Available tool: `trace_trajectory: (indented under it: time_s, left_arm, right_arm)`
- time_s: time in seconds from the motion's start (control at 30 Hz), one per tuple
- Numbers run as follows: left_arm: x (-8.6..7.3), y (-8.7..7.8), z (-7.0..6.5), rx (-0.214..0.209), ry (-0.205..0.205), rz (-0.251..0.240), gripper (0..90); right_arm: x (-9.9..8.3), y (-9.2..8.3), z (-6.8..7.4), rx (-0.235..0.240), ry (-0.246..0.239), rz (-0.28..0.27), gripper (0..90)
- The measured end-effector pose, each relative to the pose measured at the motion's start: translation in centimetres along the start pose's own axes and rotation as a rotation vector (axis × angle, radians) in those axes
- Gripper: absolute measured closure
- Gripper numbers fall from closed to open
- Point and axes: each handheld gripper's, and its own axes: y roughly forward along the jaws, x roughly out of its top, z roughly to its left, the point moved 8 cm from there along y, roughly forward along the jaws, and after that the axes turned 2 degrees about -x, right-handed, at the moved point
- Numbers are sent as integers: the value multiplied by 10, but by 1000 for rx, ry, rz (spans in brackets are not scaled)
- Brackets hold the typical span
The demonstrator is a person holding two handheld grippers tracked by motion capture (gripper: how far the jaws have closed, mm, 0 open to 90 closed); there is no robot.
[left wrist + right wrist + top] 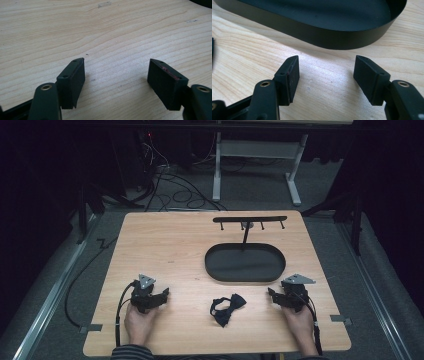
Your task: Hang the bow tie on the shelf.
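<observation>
Between both grippers, the bow tie (227,309) is lying untouched. Left gripper (163,294) and right gripper (271,293) are being held spread, empty; nothing is being picked yet.

No text, label, brand or number can be read on any surface; the surfaces are plain (wood grain, black parts).

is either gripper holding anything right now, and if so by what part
Nothing is held. The left gripper and the right gripper both stand open over bare wooden table. The black fabric bow tie lies untouched between them.
</observation>
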Motion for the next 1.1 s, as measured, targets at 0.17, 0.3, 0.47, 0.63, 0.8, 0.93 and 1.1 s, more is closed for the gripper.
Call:
trace_trajectory:
  time_s: [0.17,0.3,0.47,0.63,0.8,0.93,1.1]
  left_arm:
    - [0,0,0,1,-1,0,308]
    - [0,0,0,1,0,0,308]
    - [0,0,0,-1,0,1,308]
    - [0,-1,0,-9,-5,0,306]
    - [0,-1,1,-10,-9,-1,307]
    - [0,-1,1,-12,-11,-2,306]
    - [0,-1,1,-11,-11,-2,306]
  right_arm:
    - [0,0,2,9,-8,1,391]
    - [0,0,2,11,-7,1,389]
    - [-1,0,3,23,-20,4,348]
    - [-1,0,5,48,-46,4,349]
    - [-1,-1,5,45,-46,5,355]
    - [-2,-3,5,40,-43,-5,446]
    - [-2,-7,9,61,-26,-18,462]
